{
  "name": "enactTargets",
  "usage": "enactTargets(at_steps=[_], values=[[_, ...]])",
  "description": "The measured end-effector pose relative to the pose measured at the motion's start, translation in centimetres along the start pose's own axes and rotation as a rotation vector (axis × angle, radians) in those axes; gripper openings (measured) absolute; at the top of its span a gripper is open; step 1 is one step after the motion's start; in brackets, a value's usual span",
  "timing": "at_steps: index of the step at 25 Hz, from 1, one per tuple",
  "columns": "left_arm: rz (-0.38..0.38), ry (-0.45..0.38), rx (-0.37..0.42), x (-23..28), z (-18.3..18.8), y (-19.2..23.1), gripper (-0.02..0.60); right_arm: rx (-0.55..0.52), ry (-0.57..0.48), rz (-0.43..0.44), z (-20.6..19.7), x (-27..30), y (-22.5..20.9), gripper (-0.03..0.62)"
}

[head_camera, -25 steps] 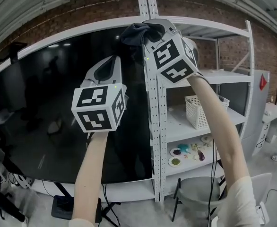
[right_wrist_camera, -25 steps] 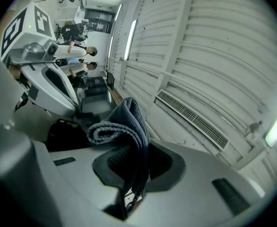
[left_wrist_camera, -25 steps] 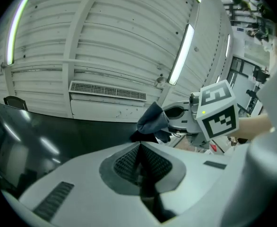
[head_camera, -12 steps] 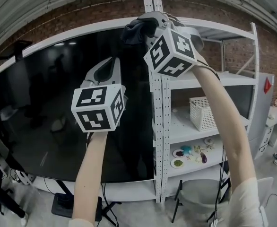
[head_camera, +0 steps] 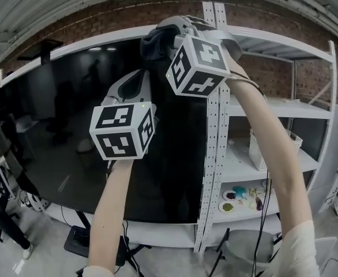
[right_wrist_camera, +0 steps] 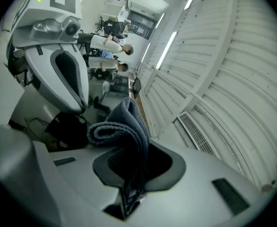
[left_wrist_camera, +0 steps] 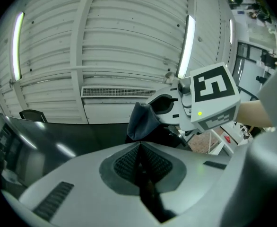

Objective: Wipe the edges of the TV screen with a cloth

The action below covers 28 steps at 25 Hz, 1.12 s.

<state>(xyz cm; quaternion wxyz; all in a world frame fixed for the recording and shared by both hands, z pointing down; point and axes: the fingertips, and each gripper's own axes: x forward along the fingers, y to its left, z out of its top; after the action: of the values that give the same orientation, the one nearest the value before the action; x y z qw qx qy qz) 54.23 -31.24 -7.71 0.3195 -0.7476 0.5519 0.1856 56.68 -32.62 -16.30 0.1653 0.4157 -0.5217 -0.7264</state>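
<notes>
Wipe of TV edges: state at this moment.

Right gripper (right_wrist_camera: 133,174): jaws clenched on a dark grey cloth (head_camera: 156,44), a folded bunch of it standing out past the tips. In the head view the cloth sits high up, at the white top frame (head_camera: 88,39) of the TV screen (head_camera: 53,131), close to its upper right corner and just beside the white shelf rack (head_camera: 214,154). It looks pressed to the frame, but contact cannot be confirmed.

Left gripper (left_wrist_camera: 139,162): jaws clenched together, nothing between them. It hangs lower, in front of the dark glass, below and left of the cloth, apart from the frame.

Key relation – the top frame's long axis runs from the cloth leftward, dropping slightly in the head view. The right arm is the one at the edge, so the next stroke likely calls for a leftward drag along that frame, cloth kept against it.
</notes>
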Motion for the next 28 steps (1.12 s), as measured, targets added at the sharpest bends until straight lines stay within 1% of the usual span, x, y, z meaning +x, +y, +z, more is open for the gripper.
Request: enactTargets(at_steps=[3, 5, 9, 12, 17, 20, 24, 28], values=[[0.057, 0.012, 0.034, -1.0, -0.1, 3.0, 0.014, -0.04, -0.041, 0.033, 3.1, 2.0, 1.1, 0.049], [0.091, 0.023, 0.043, -1.8, -0.3, 5.4, 0.015, -0.054, -0.061, 0.059, 5.3, 3.6, 1.8, 0.049], [0.147, 0.046, 0.068, -3.8, -0.6, 11.2, 0.015, -0.046, -0.077, 0.09, 9.2, 7.1, 2.8, 0.049], [0.167, 0.053, 0.096, -5.6, -0.3, 15.3, 0.015, -0.027, -0.082, 0.096, 11.9, 9.1, 3.3, 0.049], [0.192, 0.071, 0.144, -7.9, 0.1, 22.3, 0.015, -0.041, -0.092, 0.087, 17.4, 12.8, 4.7, 0.049], [0.198, 0.094, 0.171, -9.0, -0.5, 26.3, 0.015, -0.049, -0.095, 0.097, 21.0, 15.8, 5.9, 0.049], [0.222, 0.107, 0.178, -10.1, -1.1, 31.2, 0.015, -0.069, -0.096, 0.103, 25.4, 19.3, 7.1, 0.049], [0.254, 0.1, 0.184, -11.4, -1.1, 34.3, 0.015, -0.072, -0.107, 0.108, 27.8, 21.2, 7.6, 0.049]])
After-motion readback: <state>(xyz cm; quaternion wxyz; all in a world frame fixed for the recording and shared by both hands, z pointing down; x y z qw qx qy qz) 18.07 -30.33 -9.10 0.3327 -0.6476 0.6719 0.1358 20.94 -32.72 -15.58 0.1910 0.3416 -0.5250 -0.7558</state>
